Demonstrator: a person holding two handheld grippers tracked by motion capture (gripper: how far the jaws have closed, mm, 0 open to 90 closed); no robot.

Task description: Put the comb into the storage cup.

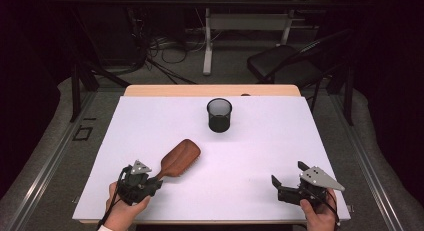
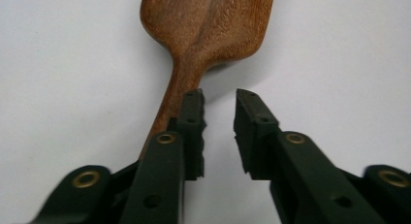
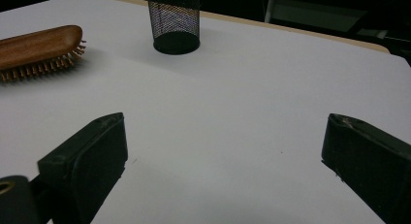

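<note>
A brown wooden hairbrush (image 1: 180, 158) lies bristles down on the white table (image 1: 260, 146), its handle pointing to the front left. My left gripper (image 1: 156, 182) sits at the handle's end. In the left gripper view its jaws stand a little apart with bare table between them, and the handle (image 2: 177, 88) runs beside and under the left-hand jaw, so the left gripper (image 2: 219, 100) holds nothing. My right gripper (image 1: 288, 174) rests at the front right with its jaws wide apart and nothing between them (image 3: 227, 136). From there the hairbrush (image 3: 39, 49) lies far to its left.
A black mesh pen cup (image 1: 219, 115) stands upright near the table's far middle, also seen as the cup (image 3: 174, 25) in the right gripper view. Beyond the table are a black chair (image 1: 280, 61), a desk leg (image 1: 207, 41) and floor cables.
</note>
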